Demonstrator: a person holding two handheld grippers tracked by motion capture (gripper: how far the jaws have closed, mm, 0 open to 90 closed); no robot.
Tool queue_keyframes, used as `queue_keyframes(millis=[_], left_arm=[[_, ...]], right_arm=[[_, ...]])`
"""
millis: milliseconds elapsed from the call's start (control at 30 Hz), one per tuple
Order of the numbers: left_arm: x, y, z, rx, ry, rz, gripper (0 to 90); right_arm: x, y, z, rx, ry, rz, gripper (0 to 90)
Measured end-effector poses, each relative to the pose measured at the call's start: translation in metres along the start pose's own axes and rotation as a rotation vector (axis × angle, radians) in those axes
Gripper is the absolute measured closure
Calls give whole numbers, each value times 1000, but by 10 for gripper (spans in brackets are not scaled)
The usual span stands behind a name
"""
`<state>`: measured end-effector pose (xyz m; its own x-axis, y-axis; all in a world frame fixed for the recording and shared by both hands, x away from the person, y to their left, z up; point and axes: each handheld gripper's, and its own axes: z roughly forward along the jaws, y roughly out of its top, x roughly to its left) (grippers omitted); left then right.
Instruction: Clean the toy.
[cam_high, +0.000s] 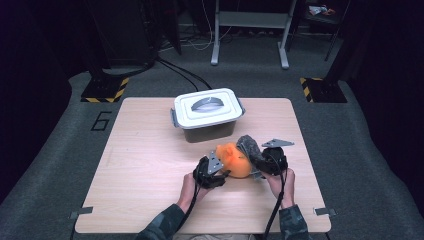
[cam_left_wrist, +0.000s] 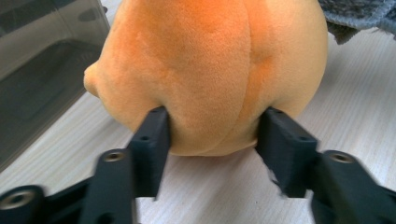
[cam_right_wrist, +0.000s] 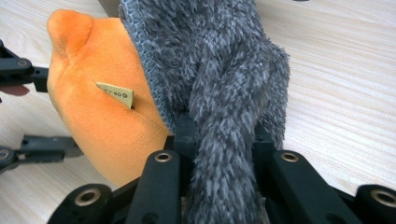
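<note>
While the person grips from both sides, the orange plush toy (cam_high: 235, 160) sits on the tabletop (cam_high: 145, 170) just in front of the lidded storage box (cam_high: 207, 114), toward the person. The left gripper (cam_left_wrist: 212, 135) has its fingers (cam_left_wrist: 152, 140) pressed into the toy's soft lower bulge, one on each flank, clamped on it. The right gripper (cam_right_wrist: 222, 140) has its fingers closed tight around a twisted grey fuzzy cloth (cam_right_wrist: 224, 74) that drapes over the toy's side farthest from the left gripper. It looks to me like the cloth is being drawn off, or wrapped about, the toy; I cannot say which. To do this well, I'd judge the left hold should stay firm and low so the toy doesn't roll toward the box, while the right pulls the cloth smoothly along its own length rather than jerking, since plush squashes and could slip free of a shallow pinch.
</note>
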<state>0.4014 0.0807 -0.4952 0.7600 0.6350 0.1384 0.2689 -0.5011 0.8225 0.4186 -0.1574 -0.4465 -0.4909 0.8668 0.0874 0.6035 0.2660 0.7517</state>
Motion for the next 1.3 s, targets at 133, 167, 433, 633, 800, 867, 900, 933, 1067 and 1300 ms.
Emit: queue_keyframes(millis=[133, 167, 433, 633, 800, 867, 900, 933, 1067, 1300], left_arm=[[-2, 2, 1, 5, 23, 17, 629], [-1, 1, 1, 8, 15, 11, 645], [11, -2, 1, -15, -69, -113, 740], [16, -4, -2, -36, -86, -168, 773], [17, -4, -8, -50, -117, -234, 774], [18, -2, -12, -47, -132, -240, 774], [19, -1, -14, -49, -140, -248, 774], [18, 0, -16, -46, -148, -268, 773], [15, 1, -20, -39, -143, -247, 770], [12, 0, -15, -10, -99, -185, 760]], right_arm=[[1, 0, -1, -5, -12, -8, 724], [1, 0, -1, -6, -10, -3, 723], [-2, 0, -10, -53, -6, 1, 721], [-4, -7, -21, -70, -25, 10, 721], [8, 0, -30, -80, -17, -26, 720], [18, 6, -32, -87, 1, -55, 720], [24, 8, -31, -89, 7, -73, 720], [30, 11, -31, -87, 14, -90, 720], [51, 17, -25, -78, 19, -151, 717], [51, 20, -10, -31, 3, -171, 715]])
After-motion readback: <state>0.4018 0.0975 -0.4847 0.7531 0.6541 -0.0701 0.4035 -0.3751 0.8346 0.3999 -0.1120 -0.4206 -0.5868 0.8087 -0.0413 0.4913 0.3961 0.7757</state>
